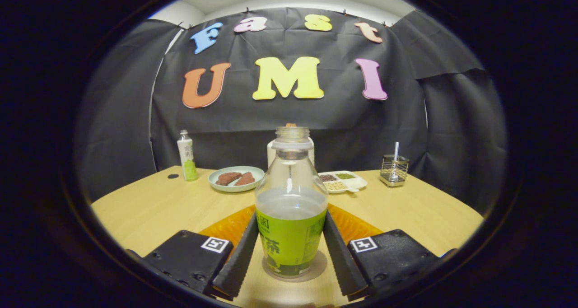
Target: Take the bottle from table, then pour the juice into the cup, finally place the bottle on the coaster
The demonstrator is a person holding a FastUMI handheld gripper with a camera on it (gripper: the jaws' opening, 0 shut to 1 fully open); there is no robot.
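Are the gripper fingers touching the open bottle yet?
Touching. In the gripper view both fingers lie flush against the label of the open bottle, one on each side, with no gap showing; gripper.

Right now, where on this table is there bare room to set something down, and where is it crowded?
Bare wood on the table between the far small bottle and the fingers, and more below the wire holder. The back row is crowded: plate, divided tray. The gripper brackets the uncapped bottle on its coaster.
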